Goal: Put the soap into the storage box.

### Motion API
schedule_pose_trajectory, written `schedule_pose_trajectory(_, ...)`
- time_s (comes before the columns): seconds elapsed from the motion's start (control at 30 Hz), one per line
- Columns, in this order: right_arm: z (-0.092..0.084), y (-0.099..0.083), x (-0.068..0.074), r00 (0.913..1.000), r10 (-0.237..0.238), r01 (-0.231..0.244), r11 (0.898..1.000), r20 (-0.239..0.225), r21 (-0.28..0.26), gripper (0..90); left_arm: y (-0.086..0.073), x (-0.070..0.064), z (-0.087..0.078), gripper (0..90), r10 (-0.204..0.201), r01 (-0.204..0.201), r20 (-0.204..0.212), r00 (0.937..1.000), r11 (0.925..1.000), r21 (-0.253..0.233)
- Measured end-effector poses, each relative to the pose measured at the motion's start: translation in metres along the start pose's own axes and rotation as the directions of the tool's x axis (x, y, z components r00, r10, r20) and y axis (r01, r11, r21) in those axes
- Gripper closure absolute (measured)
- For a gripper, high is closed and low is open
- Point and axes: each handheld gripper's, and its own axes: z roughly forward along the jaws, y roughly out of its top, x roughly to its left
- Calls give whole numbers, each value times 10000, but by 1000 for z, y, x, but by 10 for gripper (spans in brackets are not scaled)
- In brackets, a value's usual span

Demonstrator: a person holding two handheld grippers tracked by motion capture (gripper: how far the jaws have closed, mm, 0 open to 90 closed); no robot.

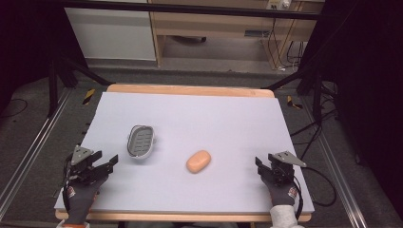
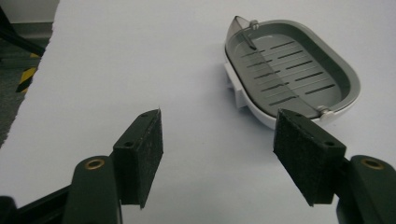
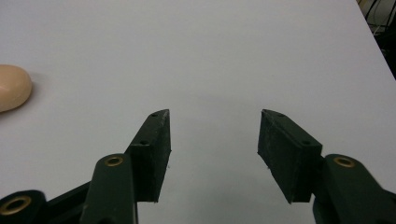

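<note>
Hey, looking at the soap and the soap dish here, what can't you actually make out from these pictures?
- Soap: right gripper view, most of it cut off by the left edge.
- Soap dish: left gripper view, its near rim is hidden behind a jaw pad; its underside is hidden.
- Soap: high view, too small to read any stamp or texture.
- Soap dish: high view, slots too small to count.

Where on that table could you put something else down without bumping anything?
The far half of the table beyond the soap dish and soap bar is bare, as is the stretch between soap bar and right gripper. It is tightest between left gripper and dish.
</note>
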Motion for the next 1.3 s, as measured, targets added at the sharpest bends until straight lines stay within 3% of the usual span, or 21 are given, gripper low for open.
schedule_pose_trajectory(1.3,-3,1,5,9998,-127,126,9999,143,67,388,29,-31,-19,250,575,-538,751,9955,9973,-506)
